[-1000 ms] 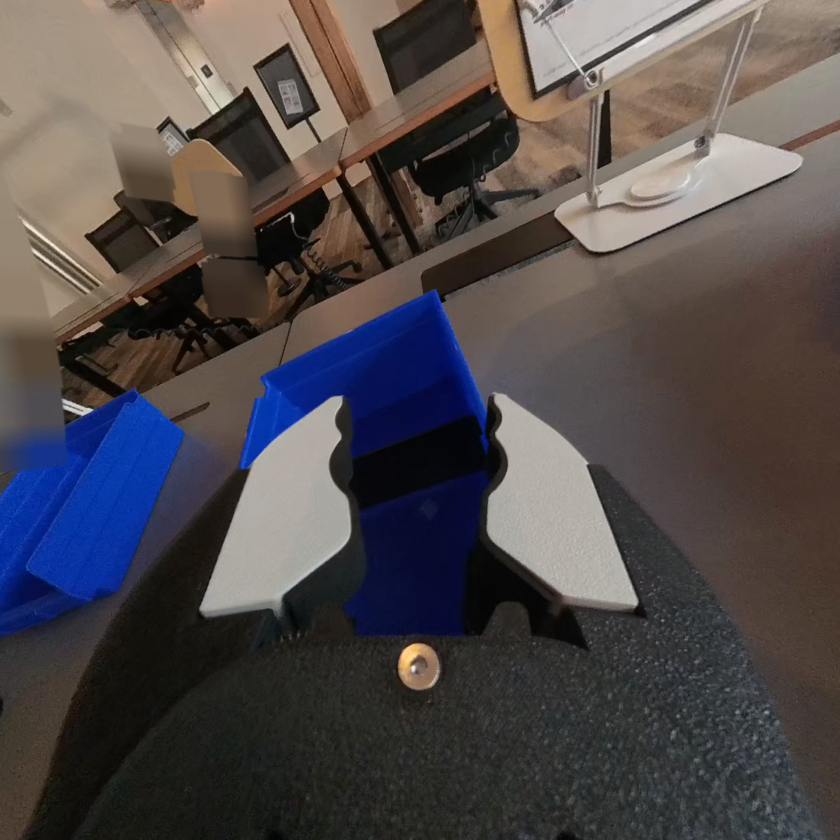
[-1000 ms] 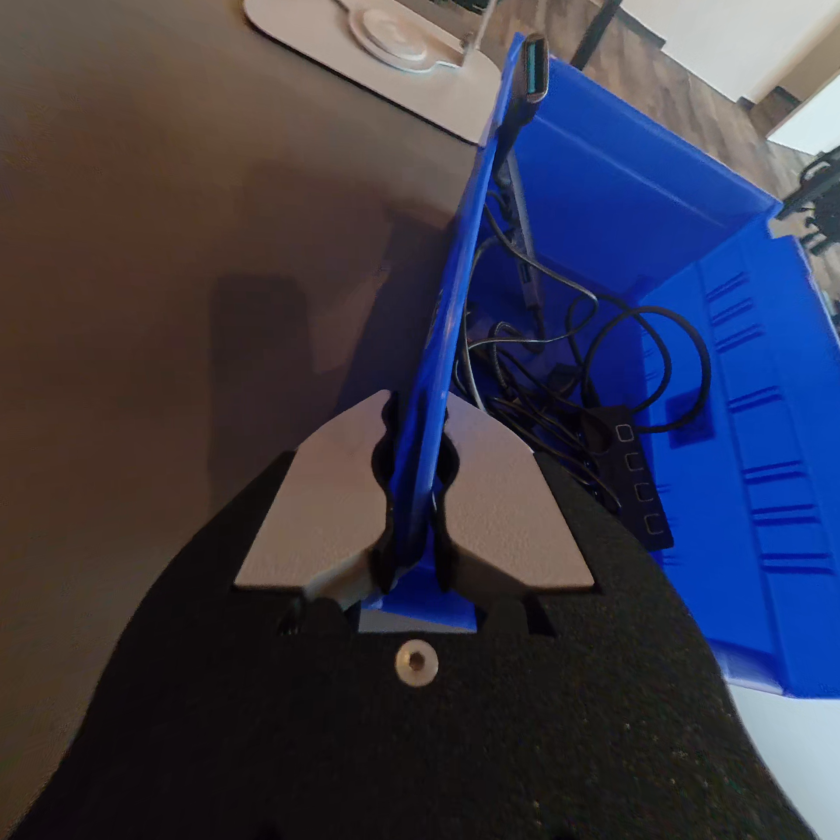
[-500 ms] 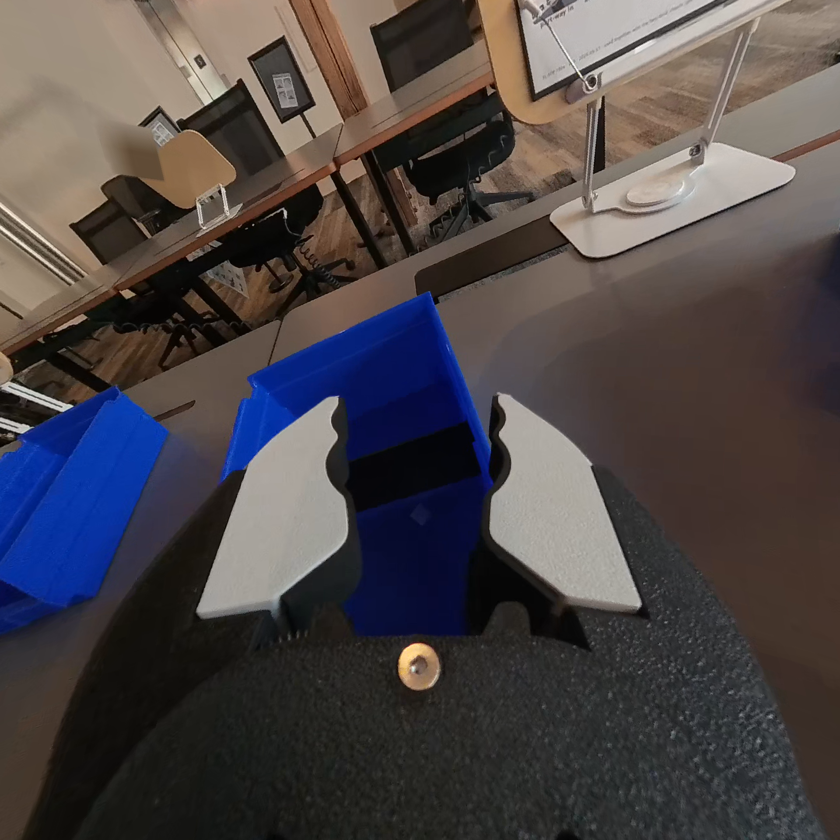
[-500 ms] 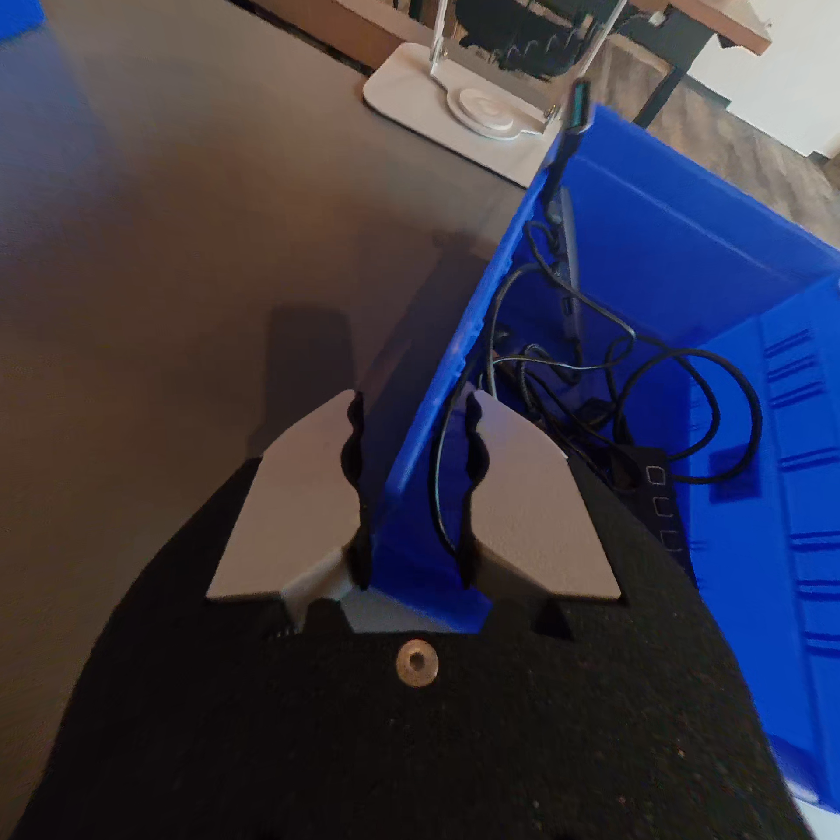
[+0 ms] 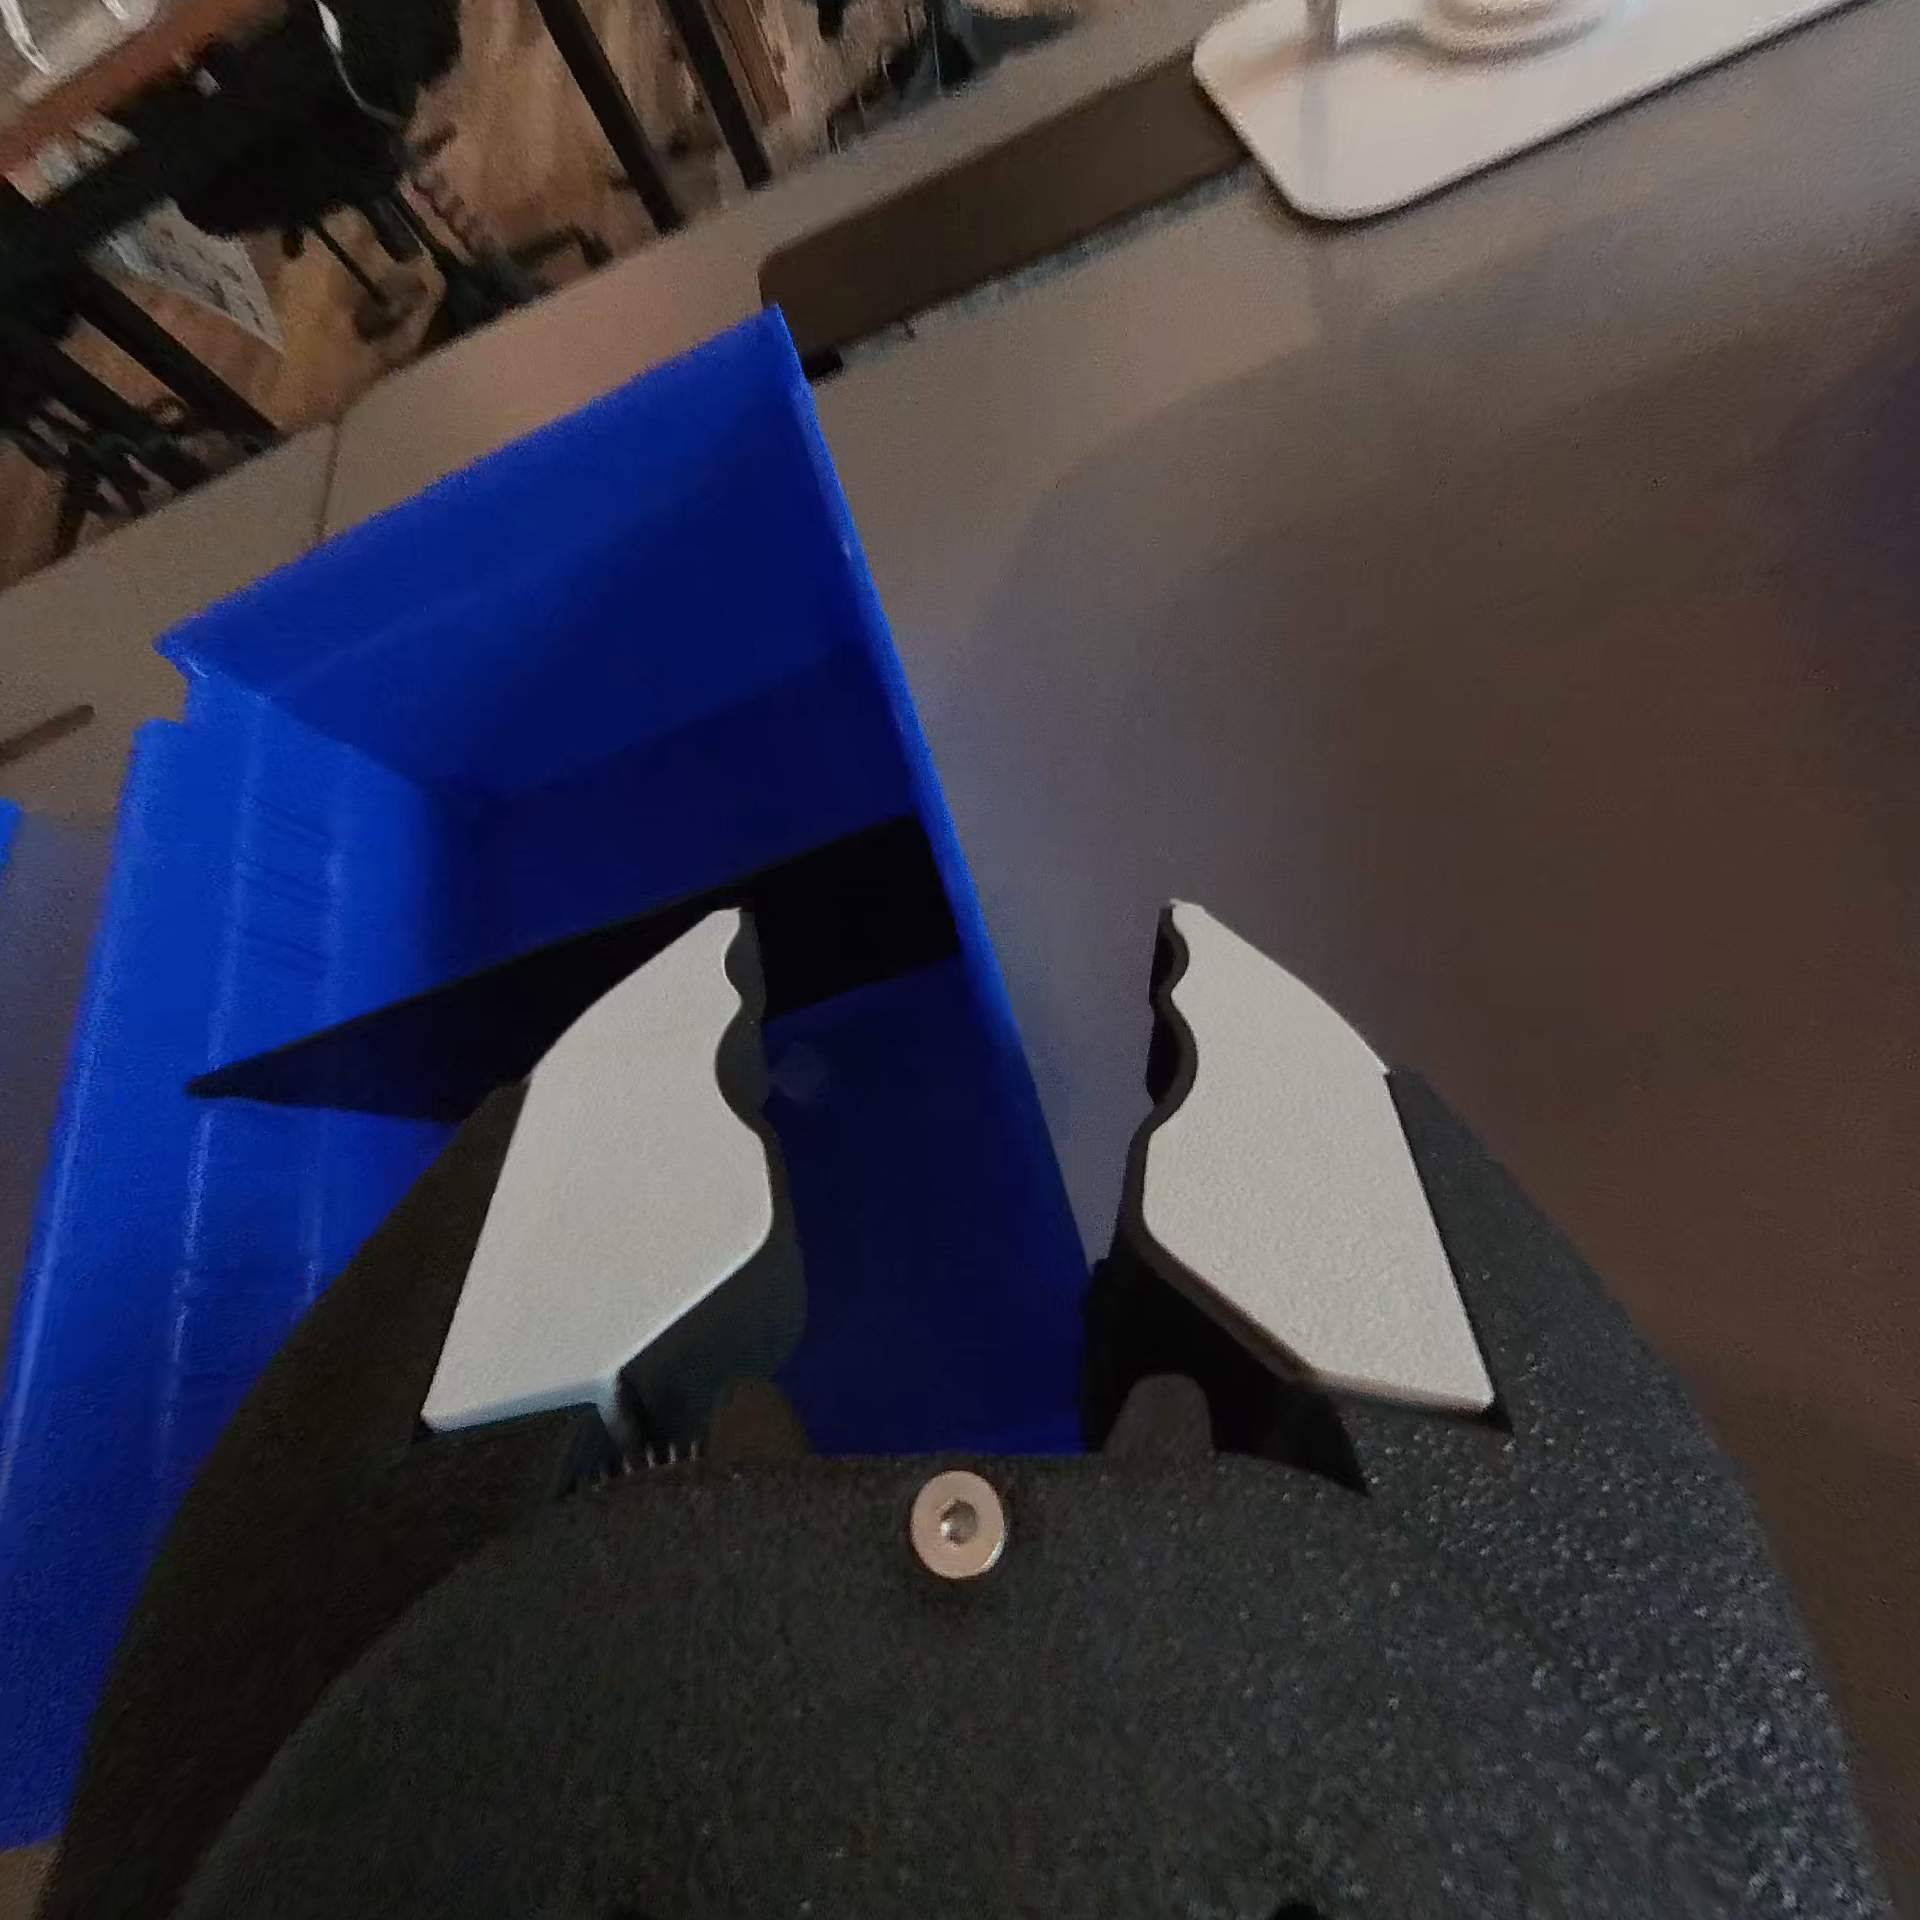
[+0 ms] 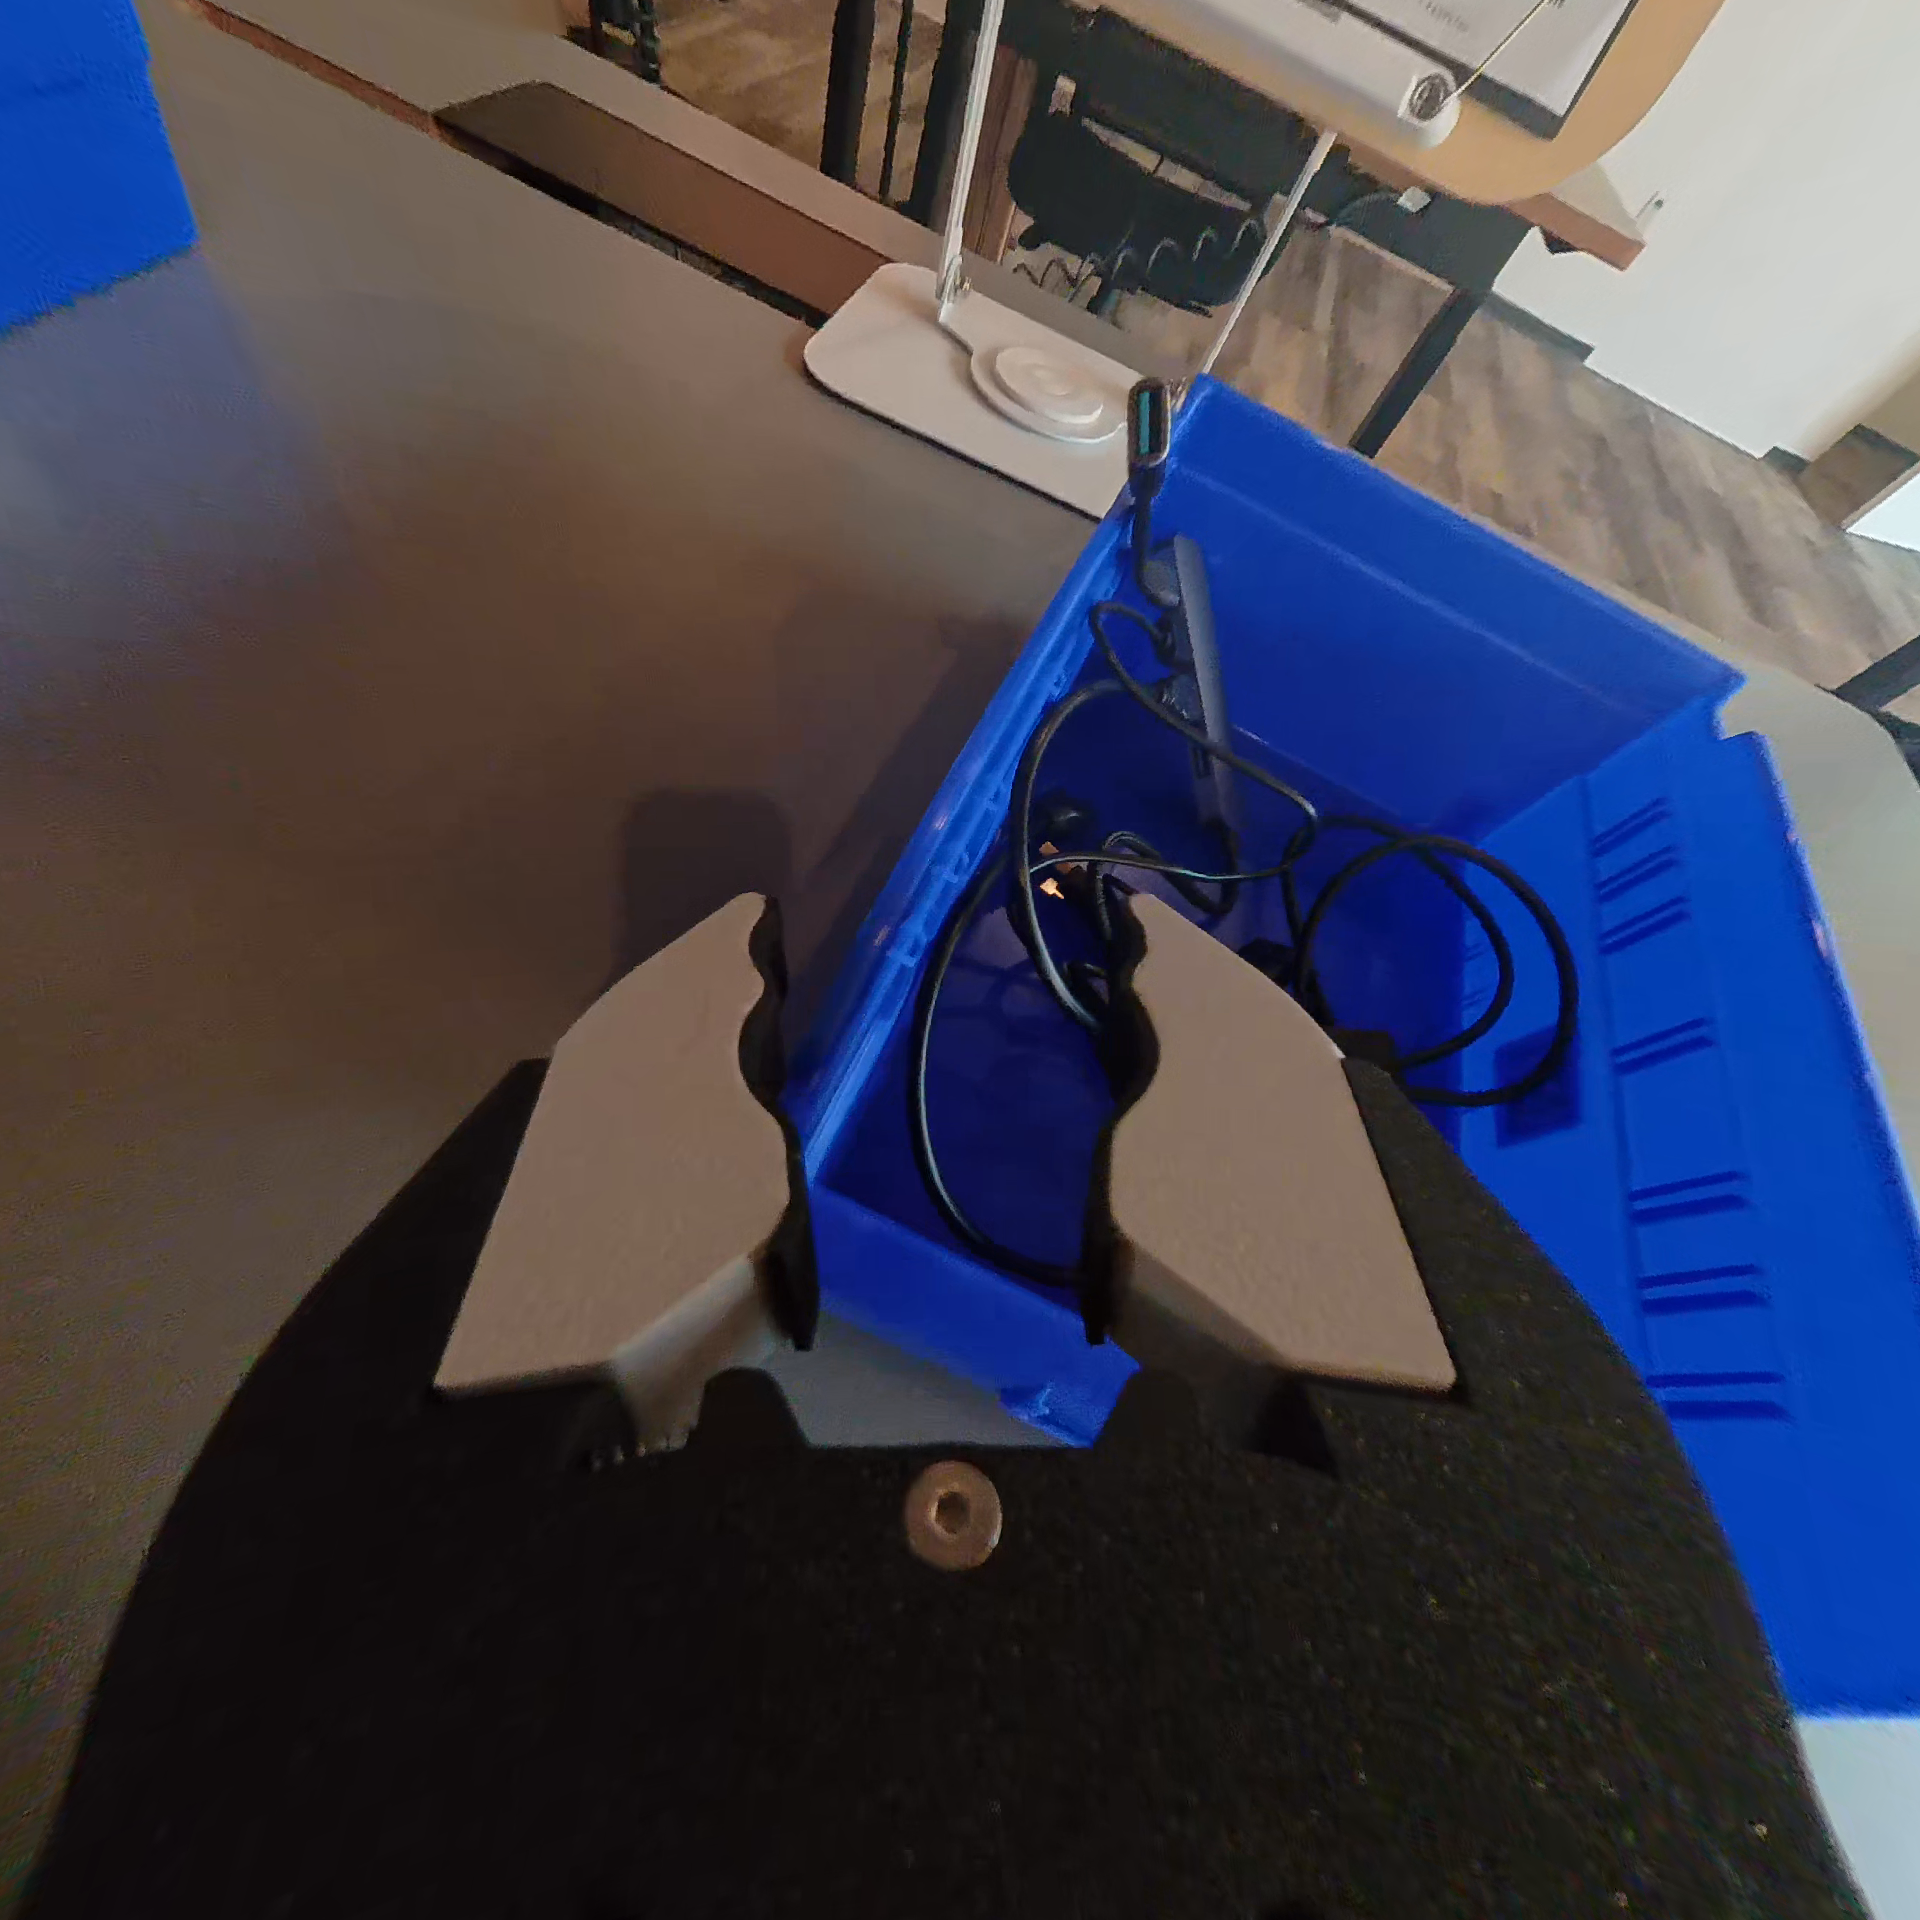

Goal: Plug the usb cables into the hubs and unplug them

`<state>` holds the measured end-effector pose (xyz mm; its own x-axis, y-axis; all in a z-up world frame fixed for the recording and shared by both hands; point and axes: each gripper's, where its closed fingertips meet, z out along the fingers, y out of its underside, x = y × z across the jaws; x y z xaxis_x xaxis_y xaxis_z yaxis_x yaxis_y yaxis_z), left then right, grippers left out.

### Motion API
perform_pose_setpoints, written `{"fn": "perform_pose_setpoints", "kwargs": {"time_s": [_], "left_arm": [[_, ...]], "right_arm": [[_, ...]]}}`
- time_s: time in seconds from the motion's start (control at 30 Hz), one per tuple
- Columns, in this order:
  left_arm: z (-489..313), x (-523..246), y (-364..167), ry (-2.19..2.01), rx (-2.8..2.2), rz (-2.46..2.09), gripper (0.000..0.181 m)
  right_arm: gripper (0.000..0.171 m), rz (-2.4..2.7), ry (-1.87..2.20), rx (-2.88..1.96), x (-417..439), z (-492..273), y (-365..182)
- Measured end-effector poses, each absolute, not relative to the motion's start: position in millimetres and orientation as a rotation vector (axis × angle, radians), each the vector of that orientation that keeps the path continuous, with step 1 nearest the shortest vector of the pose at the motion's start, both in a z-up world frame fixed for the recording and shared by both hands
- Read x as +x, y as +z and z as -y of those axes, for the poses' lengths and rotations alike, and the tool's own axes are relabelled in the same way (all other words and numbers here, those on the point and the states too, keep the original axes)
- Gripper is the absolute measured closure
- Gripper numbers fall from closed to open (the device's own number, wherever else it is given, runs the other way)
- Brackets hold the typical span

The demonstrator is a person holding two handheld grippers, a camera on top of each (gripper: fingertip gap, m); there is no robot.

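Inside the right blue bin (image 6: 1403,665) lie black cables (image 6: 1434,966); both grippers gape, holding nothing.

Black usb cables (image 6: 1039,997) lie tangled and looped inside the blue bin (image 6: 1714,1039); a slim grey hub (image 6: 1205,675) leans against its wall, 1 plug (image 6: 1148,421) poking above the rim.

Right hand-held gripper (image 6: 948,1049) gapes over blue bin (image 6: 1403,644) holding cables (image 6: 1434,935).
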<state>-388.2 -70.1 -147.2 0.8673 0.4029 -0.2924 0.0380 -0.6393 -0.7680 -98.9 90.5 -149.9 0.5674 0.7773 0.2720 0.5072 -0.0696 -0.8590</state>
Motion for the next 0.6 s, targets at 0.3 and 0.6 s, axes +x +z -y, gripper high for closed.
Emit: {"fn": "perform_pose_setpoints", "kwargs": {"time_s": [0.3, 0.6], "left_arm": [[53.4, -388.1, -177.1, 0.500, -2.257, 0.330, 0.154], [36.8, -366.9, -177.5, 0.522, -2.301, 0.296, 0.163]], "right_arm": [[0.113, 1.063, 0.296, -1.680, -90.1, -89.4, -133.6], [0.113, 1.036, 0.338, -1.677, -81.3, -93.9, -127.7]]}}
